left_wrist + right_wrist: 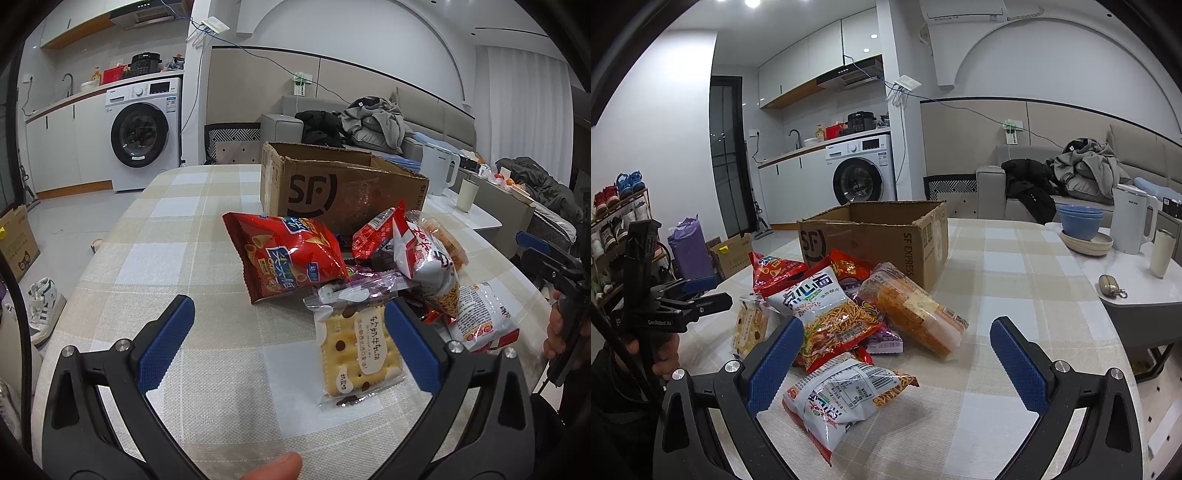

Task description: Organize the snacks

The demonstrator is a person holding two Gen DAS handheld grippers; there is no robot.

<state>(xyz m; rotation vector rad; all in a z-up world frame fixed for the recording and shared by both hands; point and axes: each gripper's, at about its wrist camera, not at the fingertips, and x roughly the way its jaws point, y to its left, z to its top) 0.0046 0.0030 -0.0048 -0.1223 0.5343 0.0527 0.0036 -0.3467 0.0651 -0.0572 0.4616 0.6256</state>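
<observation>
Both the left gripper [284,336] and right gripper [897,358] hang wide apart and empty above the snack pile [846,306], which lies on the counter [177,236] just before the cardboard box [875,240].

- Cardboard box [871,240], brown with SF printing, stands upright and open-topped on the table
- Red chip bag [291,254] lies puffed and tilted just in front of the box
- Cracker packet [356,354], clear wrap with a square biscuit, lies flat at the pile's near edge, farthest from the box
- White noodle-snack bag [827,314] leans on the heap before the box
- Second white bag [846,395] lies apart, nearer than the heap
- Orange snack pack [916,314] rests slanted close to the box's corner
</observation>
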